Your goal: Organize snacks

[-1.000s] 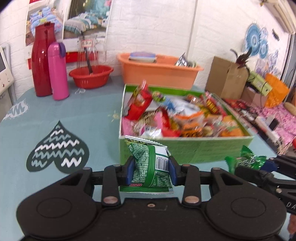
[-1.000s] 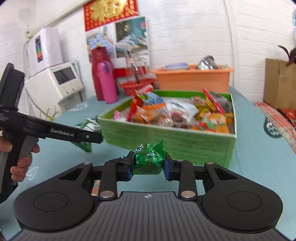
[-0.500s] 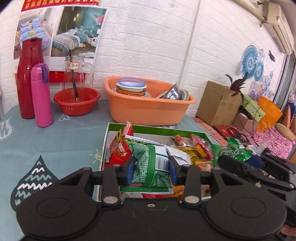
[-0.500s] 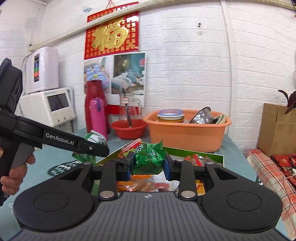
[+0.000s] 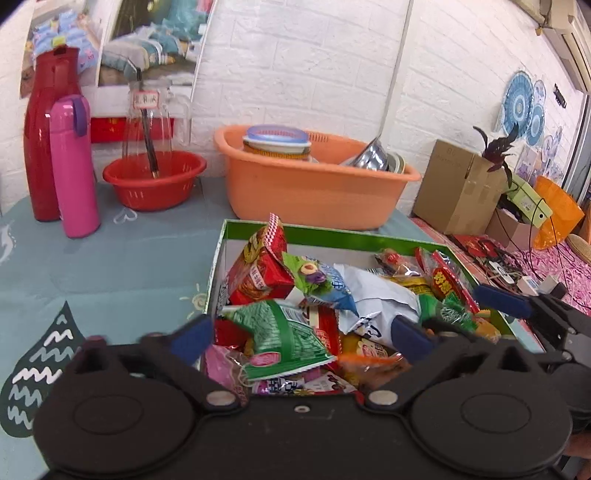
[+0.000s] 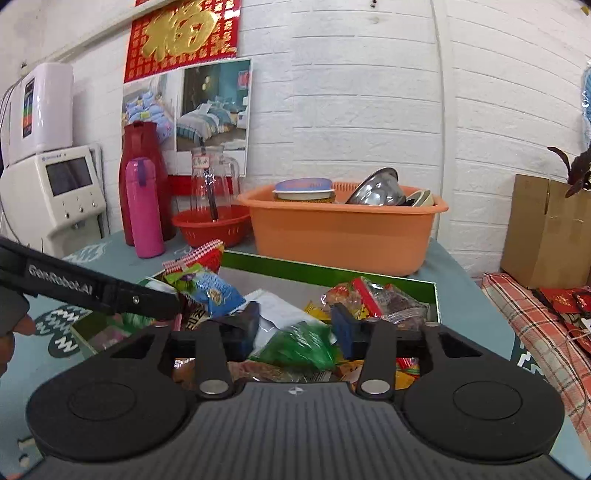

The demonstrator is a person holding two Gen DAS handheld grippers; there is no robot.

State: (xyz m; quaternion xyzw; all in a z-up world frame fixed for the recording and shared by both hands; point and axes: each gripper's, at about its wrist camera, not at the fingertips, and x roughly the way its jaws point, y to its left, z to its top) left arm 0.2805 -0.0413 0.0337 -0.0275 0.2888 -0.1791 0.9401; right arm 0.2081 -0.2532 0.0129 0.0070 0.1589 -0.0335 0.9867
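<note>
Hovering apart, 2 hand-held grippers, left (image 5: 301, 336) and right (image 6: 294, 328), over 1 snack box (image 5: 369, 236).

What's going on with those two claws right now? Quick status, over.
Left gripper open, green-white packet loose on the pile. Right gripper open above small green packet. Green box heaped with snacks. Nothing blocking.

"GenRobot.AI" in white along the left claw's (image 6: 155, 301) black side, gold "福" character on red wall hanging (image 6: 183, 35), other labels unreadable

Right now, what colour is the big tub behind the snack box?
Orange; the tub shows best in the right wrist view.
</note>
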